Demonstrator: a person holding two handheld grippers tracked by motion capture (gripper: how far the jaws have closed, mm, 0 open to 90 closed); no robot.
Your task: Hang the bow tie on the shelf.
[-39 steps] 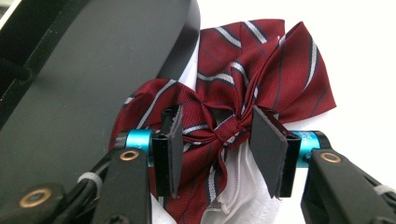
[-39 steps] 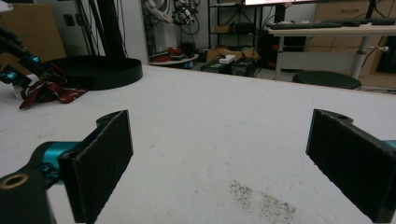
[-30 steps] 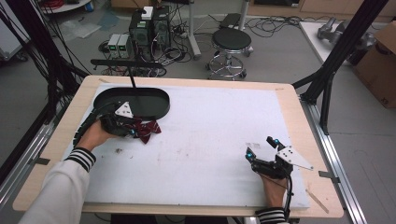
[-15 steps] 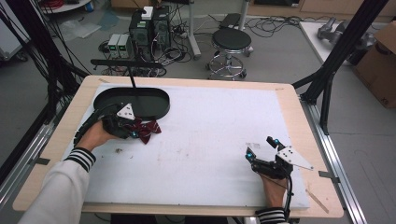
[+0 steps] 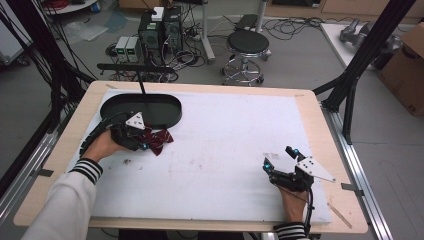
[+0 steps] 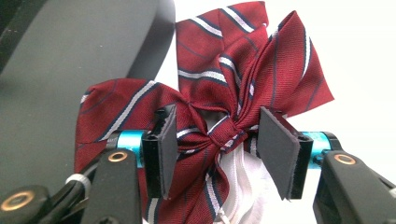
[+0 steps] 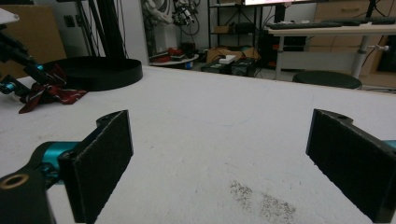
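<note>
So the black oval tray (image 5: 150, 111) sits at the far left of the white table mat (image 5: 225, 150), and as far as I can see it has nothing in it, just the dark floor of the tray. A thin black post rises from its far side.

Right beside the tray's near edge is the red striped bow tie (image 5: 157, 140), lying on the mat just outside the rim, not in it. The left gripper (image 5: 141, 144) is on it: in the left gripper view its jaws sit either side of the bow tie's (image 6: 224, 121) knot with a visible gap, pads not pressing the fabric, so spread apart rather than clamped. White lining shows under the knot.

Nothing stands between the bow tie and the tray except the rim.

Way off to the right of the tray, near the mat's front corner, the right gripper (image 5: 280, 159) rests with jaws wide apart, holding nothing. A few dark crumbs speckle the mat (image 7: 261, 200) in front of it.

Compared with a second ago, the bow tie has shifted slightly rightward along the tray's edge; the right gripper hasn't moved.
</note>
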